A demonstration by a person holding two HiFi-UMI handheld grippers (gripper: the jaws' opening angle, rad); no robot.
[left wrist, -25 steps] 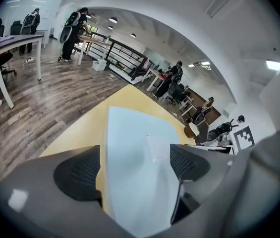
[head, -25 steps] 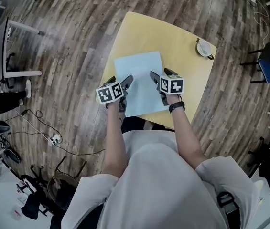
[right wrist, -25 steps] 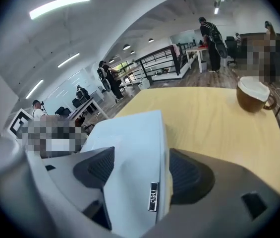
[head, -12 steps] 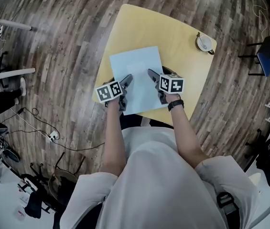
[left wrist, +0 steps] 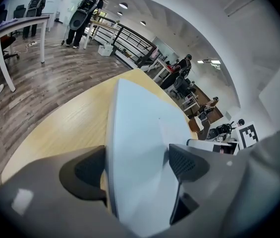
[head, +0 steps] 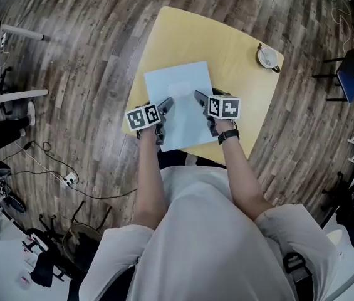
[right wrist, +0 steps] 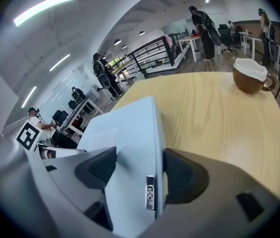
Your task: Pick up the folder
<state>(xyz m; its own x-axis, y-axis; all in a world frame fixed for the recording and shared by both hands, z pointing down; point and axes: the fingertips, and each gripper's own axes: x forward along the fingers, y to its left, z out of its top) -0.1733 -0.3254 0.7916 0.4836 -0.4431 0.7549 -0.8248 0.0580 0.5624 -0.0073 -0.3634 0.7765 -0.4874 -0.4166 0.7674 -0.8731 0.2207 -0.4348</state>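
A light blue folder lies on the yellow table, close to its near edge. My left gripper holds the folder's near left edge, and my right gripper holds its near right edge. In the left gripper view the folder fills the narrow gap of the left gripper, with both pads against it. The right gripper view shows the folder, its side carrying a small metal clasp, pinched by the right gripper.
A brown cup with a white inside stands at the table's far right corner and shows as the cup in the right gripper view. Wooden floor surrounds the table. A desk and a cable are at the left, and a dark chair at the right.
The head camera shifted a little, so the table sits slightly higher in the picture. Both grippers and the folder keep their places relative to each other.
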